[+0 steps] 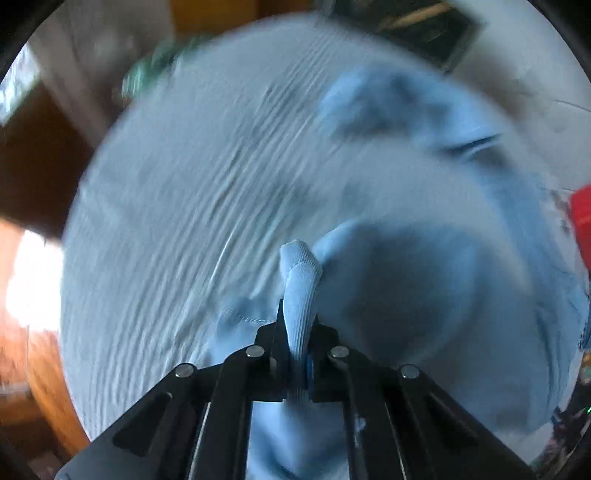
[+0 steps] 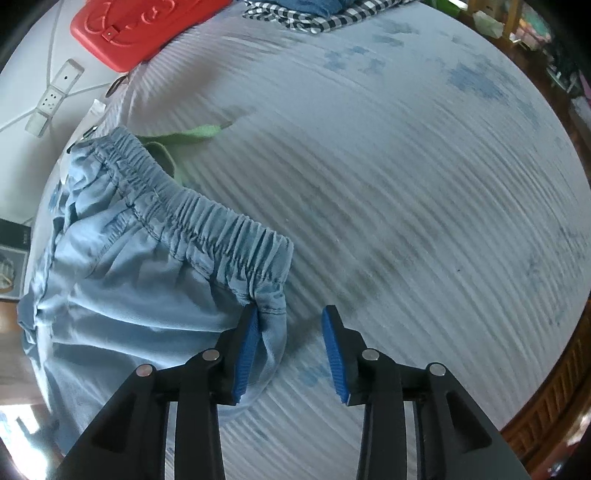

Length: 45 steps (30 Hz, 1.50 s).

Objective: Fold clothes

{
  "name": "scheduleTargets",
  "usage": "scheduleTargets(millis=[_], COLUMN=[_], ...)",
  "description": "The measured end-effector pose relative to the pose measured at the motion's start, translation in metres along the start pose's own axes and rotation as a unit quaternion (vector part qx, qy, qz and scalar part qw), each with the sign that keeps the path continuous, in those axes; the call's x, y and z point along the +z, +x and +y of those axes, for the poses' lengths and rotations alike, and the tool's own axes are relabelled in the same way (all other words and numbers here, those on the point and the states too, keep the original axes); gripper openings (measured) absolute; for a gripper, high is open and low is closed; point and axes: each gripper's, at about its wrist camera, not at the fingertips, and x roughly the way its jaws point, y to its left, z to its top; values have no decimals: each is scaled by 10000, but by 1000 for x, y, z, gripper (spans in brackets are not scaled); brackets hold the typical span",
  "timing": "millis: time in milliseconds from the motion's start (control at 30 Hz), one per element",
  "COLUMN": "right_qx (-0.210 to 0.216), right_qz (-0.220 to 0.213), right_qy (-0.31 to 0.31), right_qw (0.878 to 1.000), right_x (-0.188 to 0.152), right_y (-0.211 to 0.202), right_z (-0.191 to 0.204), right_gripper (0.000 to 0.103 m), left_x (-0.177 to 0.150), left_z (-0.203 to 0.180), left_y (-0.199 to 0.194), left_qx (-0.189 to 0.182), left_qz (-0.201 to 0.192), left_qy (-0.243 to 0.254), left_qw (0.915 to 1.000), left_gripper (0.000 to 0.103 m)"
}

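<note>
One hand-held gripper (image 1: 300,332) pinches shorts (image 1: 388,295).

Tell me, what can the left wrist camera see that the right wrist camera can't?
Only the left wrist view shows the left gripper, its jaws shut on a pinched fold of the light blue shorts.

Only the right wrist view shows the right gripper with jaws open beside the shorts' elastic waistband, plus a green cloth and checkered clothes.

Both show the shorts, the ribbed pale blue cover and a red object.
</note>
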Motion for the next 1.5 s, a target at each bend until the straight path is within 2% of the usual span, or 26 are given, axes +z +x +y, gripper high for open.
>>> scheduleTargets(millis=[67,133,200,267,333,400,533,667,900,967,1033,1067,1100,1133,1200,1300,1367,1433,1500], right_qx=[-11,-66,-131,-165,-149,-68,176,468,880,901,883,869,849,830,763,635,529,491,421], right_qz=[-4,20,47,72,91,105,93,-68,-255,-296,-350,-381,-415,-450,-494,-536,-538,-524,-467], right_qy=[-15,-67,-136,-198,-231,-239,-189,-157,31,111,158,170,165,159,96,-33,-162,-287,-363], right_qw=[10000,10000,9998,9996,9996,9996,9996,9988,9958,9954,9954,9953,9954,9954,9958,9965,9970,9970,9974], right_x=[0,2,3,3,3,2,0,-2,-1,2,1,1,1,2,4,7,8,6,3], right_y=[0,0,2,2,1,1,-2,-10,-24,-25,-27,-27,-26,-25,-20,-12,-8,-5,0], right_z=[0,2,5,6,5,2,-6,-12,-21,-21,-24,-25,-24,-23,-17,-5,6,17,25], right_gripper=[35,36,37,38,38,38,39,39,48,54,70,75,81,83,84,84,84,84,84], left_x=[-4,-21,-35,-44,-45,-41,-38,-51,-75,-78,-80,-81,-83,-84,-75,-57,-45,-32,-20], left_z=[-39,-87,-120,-142,-145,-137,-118,-129,-147,-152,-157,-159,-161,-164,-143,-103,-77,-29,18], left_y=[-34,-51,-54,-53,-53,-54,-47,-27,34,42,48,51,54,57,39,5,-18,-46,-51], left_qx=[-295,-1147,-1554,-1389,-1045,-790,-630,-569,-522,-515,-506,-502,-497,-493,-293,68,308,693,1087], left_qz=[-392,-221,-9,34,-103,-242,-260,-123,256,324,388,420,453,485,231,-250,-570,-856,-848], left_qy=[491,1091,1512,1876,1957,1847,1563,1591,1568,1624,1696,1732,1768,1804,1612,1235,981,550,173], left_qw=[9976,9871,9762,9724,9750,9793,9854,9855,9859,9848,9834,9827,9819,9812,9862,9920,9931,9924,9903], left_gripper=[6,6,9,26,63,69,68,69,69,68,68,64,41,19,11,10,10,10,10])
